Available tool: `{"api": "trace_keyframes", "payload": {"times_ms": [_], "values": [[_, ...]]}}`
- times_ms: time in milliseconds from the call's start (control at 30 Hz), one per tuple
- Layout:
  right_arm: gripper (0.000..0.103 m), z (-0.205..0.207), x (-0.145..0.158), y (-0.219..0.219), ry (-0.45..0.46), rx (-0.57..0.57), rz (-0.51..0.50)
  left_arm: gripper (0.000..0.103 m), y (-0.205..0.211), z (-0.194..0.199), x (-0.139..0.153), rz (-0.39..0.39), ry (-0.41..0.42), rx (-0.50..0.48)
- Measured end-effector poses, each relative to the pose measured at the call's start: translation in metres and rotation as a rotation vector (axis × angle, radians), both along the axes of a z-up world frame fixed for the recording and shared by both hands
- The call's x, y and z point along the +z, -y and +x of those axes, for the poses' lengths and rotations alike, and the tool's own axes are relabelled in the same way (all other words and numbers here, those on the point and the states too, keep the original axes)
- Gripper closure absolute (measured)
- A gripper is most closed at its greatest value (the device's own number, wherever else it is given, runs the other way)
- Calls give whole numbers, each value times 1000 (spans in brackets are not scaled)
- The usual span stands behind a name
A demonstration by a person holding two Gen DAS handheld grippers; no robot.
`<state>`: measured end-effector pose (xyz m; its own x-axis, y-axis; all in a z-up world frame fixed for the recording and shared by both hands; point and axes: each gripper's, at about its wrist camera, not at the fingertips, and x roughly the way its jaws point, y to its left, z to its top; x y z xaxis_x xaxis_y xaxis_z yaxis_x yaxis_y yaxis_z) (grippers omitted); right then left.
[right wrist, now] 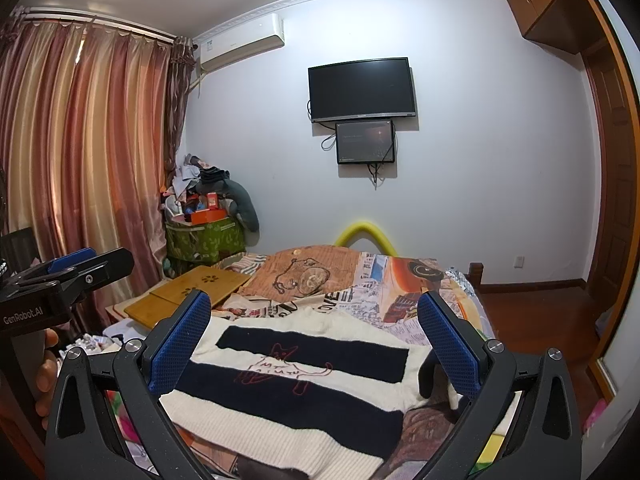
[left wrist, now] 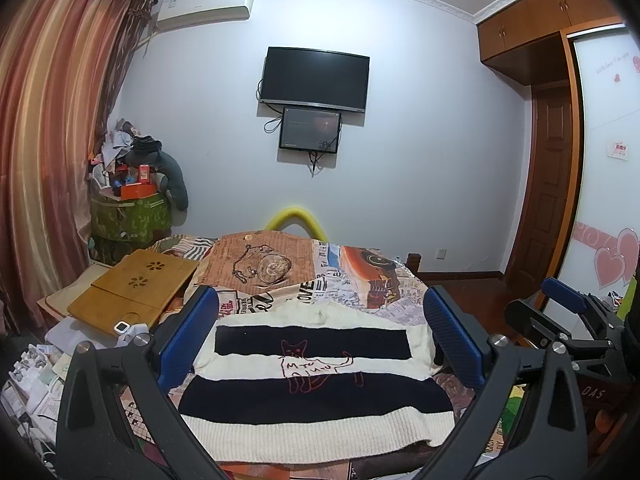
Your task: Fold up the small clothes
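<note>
A small knit sweater (left wrist: 312, 396) (right wrist: 288, 400), cream with wide black stripes and a red outlined cat, lies flat on the bed, hem towards me. My left gripper (left wrist: 320, 300) hovers over it, open, its blue pads (left wrist: 188, 344) spread wider than the black stripe and holding nothing. My right gripper (right wrist: 314, 304) hangs open above the same sweater, also with nothing in it. Each gripper shows at the edge of the other's view: the right gripper (left wrist: 568, 304) at the right, the left gripper (right wrist: 76, 266) at the left. Nothing touches the cloth.
A printed newspaper-pattern bedspread (left wrist: 360, 276) covers the bed. A bamboo lap desk (left wrist: 136, 292) (right wrist: 192, 288) lies at the left edge. Loose papers and small items (left wrist: 36, 380) sit beside it. A heaped green box (left wrist: 132, 216) stands in the corner. Wooden floor (right wrist: 540, 320) is right. A hand (right wrist: 44, 376) holds the left gripper.
</note>
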<state>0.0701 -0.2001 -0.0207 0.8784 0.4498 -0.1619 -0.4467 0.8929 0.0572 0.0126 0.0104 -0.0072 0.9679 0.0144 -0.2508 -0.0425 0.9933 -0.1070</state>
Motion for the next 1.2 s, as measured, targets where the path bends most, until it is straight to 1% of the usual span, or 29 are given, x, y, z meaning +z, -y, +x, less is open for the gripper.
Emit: {"api": "trace_keyframes", "payload": {"times_ms": [733,1200], "values": [[0,5,0,0,0,3,-6,0,-4,-1,-4,-18,-8,11],[0,4,-1,-1,0,5,-11,0,-7,-2,-5,-11,-3,12]]}}
